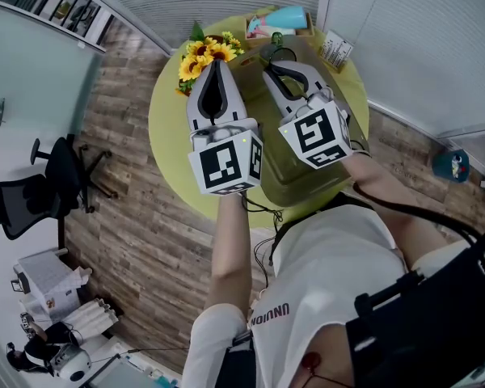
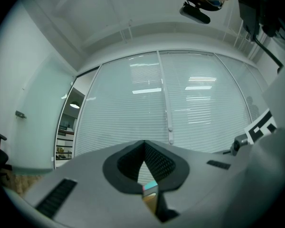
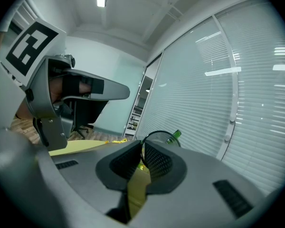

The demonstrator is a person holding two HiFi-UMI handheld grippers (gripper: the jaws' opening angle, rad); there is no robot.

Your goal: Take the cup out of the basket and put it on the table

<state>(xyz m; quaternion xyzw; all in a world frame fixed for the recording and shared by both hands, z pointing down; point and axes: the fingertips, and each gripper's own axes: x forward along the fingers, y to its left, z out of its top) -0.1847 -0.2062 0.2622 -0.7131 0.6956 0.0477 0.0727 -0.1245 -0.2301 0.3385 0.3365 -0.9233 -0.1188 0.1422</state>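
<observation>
Standing beside the left gripper point(image 1: 217, 63) are sunflowers point(image 1: 200, 57).

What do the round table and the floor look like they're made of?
Round table: smooth matte yellow-green top, maybe paint or laminate; even colour, no grain. Floor: wood or wood-look planks; grey-brown grain and board seams show.

Head view looks steeply down on the table point(image 1: 166, 128); each gripper view sits close behind its own jaws, tilted up toward the blinds point(image 2: 133, 103); right gripper view shares the table, at its left, and the loop point(image 3: 156, 132) with head view.
</observation>
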